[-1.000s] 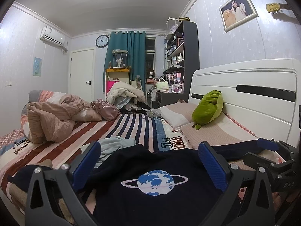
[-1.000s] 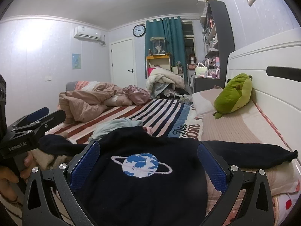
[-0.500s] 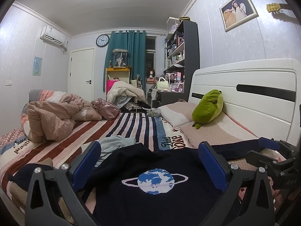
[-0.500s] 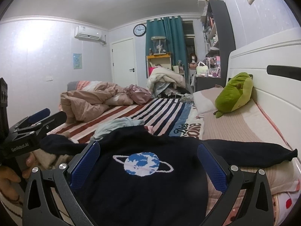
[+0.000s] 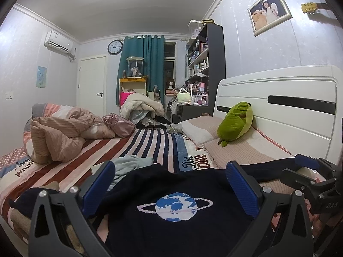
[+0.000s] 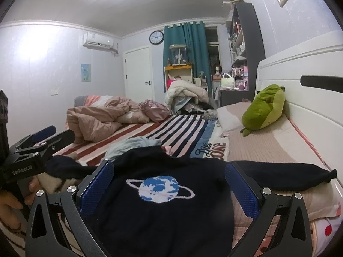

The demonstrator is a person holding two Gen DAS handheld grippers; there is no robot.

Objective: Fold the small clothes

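The sweater (image 5: 171,220) lies flat on the near bed (image 5: 150,141), planet up, sleeves spread left and right. The left gripper (image 5: 169,184) and right gripper (image 6: 169,184) both hover wide over it, holding nothing. Best to pinch each cuff (image 6: 330,174) and bring the sleeves across the chest evenly.

Soft knit and cloth against hard matt plastic

The sweater (image 6: 163,218) is matt dark knit with a woven planet; the striped sheet (image 5: 148,141) is smooth cloth, the plush (image 5: 234,121) fuzzy. Each claw (image 5: 170,189) has matt black arms, dimpled blue pads (image 6: 240,189) and shiny metal screws; the headboard (image 5: 278,111) looks glossy white.
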